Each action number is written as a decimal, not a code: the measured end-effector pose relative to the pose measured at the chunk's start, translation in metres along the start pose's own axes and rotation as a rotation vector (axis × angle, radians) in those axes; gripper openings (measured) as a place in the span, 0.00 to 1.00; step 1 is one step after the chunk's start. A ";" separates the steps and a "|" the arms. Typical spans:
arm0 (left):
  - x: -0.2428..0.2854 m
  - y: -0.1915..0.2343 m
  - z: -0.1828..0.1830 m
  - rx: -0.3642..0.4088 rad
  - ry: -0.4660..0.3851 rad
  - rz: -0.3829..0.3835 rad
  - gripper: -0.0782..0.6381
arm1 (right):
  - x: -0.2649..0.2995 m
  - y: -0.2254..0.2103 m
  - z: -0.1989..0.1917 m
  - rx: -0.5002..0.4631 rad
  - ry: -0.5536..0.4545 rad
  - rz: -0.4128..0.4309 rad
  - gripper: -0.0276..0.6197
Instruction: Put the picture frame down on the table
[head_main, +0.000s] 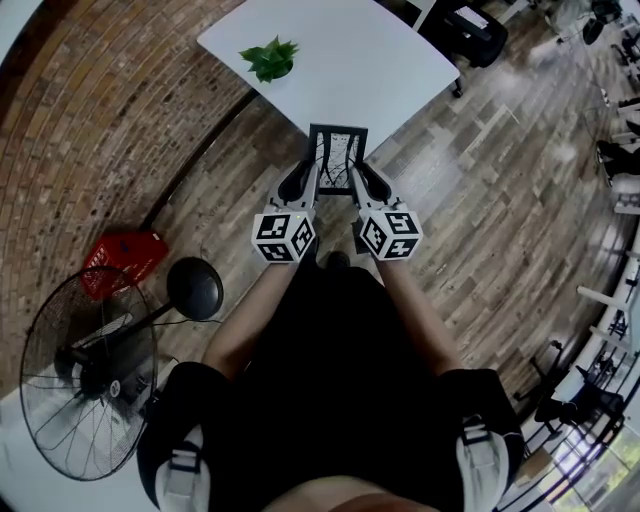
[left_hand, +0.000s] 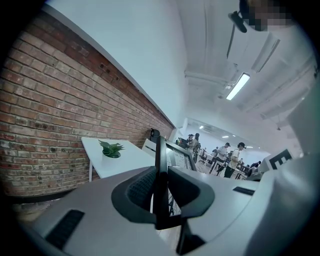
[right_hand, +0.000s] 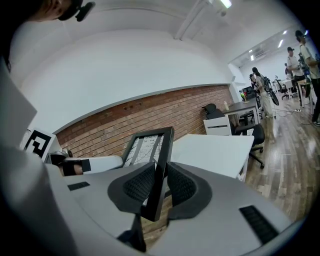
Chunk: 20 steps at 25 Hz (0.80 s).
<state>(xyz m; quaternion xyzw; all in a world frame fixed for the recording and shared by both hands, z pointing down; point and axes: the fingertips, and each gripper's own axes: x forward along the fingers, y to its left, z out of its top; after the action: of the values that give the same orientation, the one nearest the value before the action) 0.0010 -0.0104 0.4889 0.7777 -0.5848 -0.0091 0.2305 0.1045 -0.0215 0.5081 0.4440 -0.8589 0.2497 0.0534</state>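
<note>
A black picture frame (head_main: 337, 158) with a black-and-white print hangs in the air at the near corner of the white table (head_main: 380, 60). My left gripper (head_main: 313, 183) is shut on its left edge and my right gripper (head_main: 357, 183) on its right edge. In the left gripper view the frame's black edge (left_hand: 161, 170) stands upright between the pads, with the table (left_hand: 125, 157) beyond it. In the right gripper view the frame (right_hand: 150, 150) is pinched at its side bar, tilted, and the table top (right_hand: 212, 150) lies behind.
A small green potted plant (head_main: 270, 58) stands on the table's left part. A standing fan (head_main: 90, 385) and a red basket (head_main: 122, 262) are on the floor at the left. A brick wall (head_main: 90, 120) runs along the left. Office chairs (head_main: 470, 30) and people (left_hand: 232, 157) are beyond.
</note>
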 end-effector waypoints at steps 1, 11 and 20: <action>0.003 0.003 0.001 0.000 0.002 0.000 0.22 | 0.004 0.000 0.001 0.001 0.001 -0.001 0.15; 0.036 0.041 0.010 -0.012 0.038 -0.008 0.22 | 0.054 -0.003 0.006 0.015 0.021 -0.021 0.15; 0.080 0.079 0.028 -0.001 0.082 -0.030 0.22 | 0.107 -0.010 0.021 0.049 0.018 -0.046 0.15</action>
<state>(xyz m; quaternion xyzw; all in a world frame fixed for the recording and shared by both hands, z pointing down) -0.0532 -0.1093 0.5133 0.7859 -0.5632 0.0188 0.2545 0.0508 -0.1153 0.5278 0.4627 -0.8414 0.2736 0.0560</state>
